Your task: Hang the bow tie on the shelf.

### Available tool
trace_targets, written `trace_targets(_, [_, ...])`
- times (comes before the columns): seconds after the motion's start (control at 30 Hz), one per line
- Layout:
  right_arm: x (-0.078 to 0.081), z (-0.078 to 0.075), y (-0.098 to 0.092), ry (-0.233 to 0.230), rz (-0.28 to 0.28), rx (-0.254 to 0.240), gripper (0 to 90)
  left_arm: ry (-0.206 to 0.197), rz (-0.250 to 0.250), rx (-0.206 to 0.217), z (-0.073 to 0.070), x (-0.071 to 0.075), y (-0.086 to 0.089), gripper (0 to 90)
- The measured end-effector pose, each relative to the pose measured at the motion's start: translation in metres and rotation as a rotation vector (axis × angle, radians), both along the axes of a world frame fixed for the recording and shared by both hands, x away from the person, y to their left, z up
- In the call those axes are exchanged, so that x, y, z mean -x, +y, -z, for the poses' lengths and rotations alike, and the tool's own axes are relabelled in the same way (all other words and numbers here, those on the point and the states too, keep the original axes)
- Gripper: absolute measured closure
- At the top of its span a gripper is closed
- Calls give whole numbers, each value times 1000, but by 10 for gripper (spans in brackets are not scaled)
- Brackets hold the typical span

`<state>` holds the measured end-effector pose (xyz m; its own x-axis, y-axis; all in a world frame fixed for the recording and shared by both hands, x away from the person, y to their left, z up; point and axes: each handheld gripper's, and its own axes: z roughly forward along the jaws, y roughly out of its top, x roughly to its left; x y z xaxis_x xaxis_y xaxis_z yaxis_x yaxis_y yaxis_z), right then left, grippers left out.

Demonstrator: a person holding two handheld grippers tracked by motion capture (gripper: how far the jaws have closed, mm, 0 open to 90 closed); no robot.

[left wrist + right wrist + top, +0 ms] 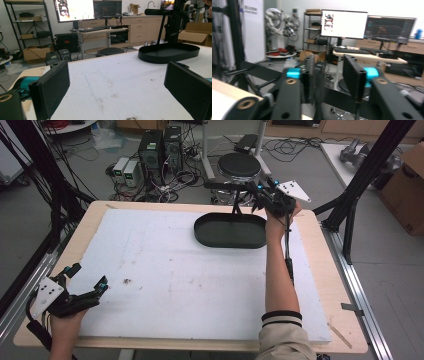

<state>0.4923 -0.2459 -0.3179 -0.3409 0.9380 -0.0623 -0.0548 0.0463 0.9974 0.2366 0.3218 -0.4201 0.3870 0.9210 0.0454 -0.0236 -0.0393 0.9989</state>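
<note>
A black oval tray (200, 234) lies at the far middle of the white board, with a black stand rising from it: a thin post (234, 206) topped by a horizontal bar (225, 185). My right gripper (260, 195) is at the bar's right end, above the tray's far rim. In the right gripper view its jaws (329, 67) stand apart, with a dark upright part close to the left pad and a gap before the right pad. My left gripper (89, 276) rests low at the near left corner, open and holding nothing (115, 82). From there the tray (170, 56) and bar (160, 11) show far off.
The white board (165, 270) covers most of the wooden table (320, 285) and has a few dark specks. Beyond the far edge stand a round black stool (239, 166) and computers (160, 147) on the floor. Black frame legs (360, 180) rise at the right.
</note>
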Motion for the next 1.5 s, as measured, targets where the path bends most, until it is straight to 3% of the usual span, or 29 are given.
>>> trace_targets(0.13, [3,-2,-2,2,12,-5,521,-2,1,0,-1,0,0,69])
trace_targets(0.3, [15,-15,2,-43,1,2,449,-8,5,-1,-3,1,-1,69])
trace_targets(0.37, [30,-28,4,-56,-2,13,333,-11,4,1,-3,1,-2,69])
trace_targets(0.47, [48,-42,7,-20,-17,-3,194,-16,5,8,-5,2,-2,69])
trace_targets(0.5, [56,-46,8,-15,-20,2,184,-17,6,8,-5,2,-2,69])
trace_targets(0.6, [84,-54,9,-75,-16,12,181,-20,12,14,-6,3,-2,69])
trace_targets(0.7, [111,-58,6,-65,-18,21,171,-21,15,17,-8,3,-2,69])
trace_targets(0.73, [111,-58,6,-65,-18,21,171,-21,15,17,-8,3,-2,68])
trace_targets(0.8, [139,-58,-1,-60,-4,31,156,-20,16,19,-9,3,-1,69])
trace_targets(0.83, [139,-58,-1,-60,-4,31,156,-17,16,27,-9,3,-1,69])
trace_targets(0.87, [158,-56,-9,-50,4,27,145,-18,15,27,-10,3,0,69])
trace_targets(0.9, [158,-56,-9,-50,4,27,145,-20,14,31,-10,3,0,69])
trace_targets(0.97, [187,-46,-25,-28,7,-3,135,-23,14,33,-12,4,1,69])
trace_targets(1.17, [228,-14,-52,21,27,-20,122,-20,10,29,-12,4,1,69])
trace_targets(1.3, [248,8,-68,33,35,-15,122,-18,8,12,-11,5,0,68])
trace_targets(1.43, [263,30,-81,41,51,-67,122,-17,8,8,-10,6,0,69])
trace_targets(1.5, [269,45,-84,66,61,-61,122,-14,10,8,-10,6,0,69])
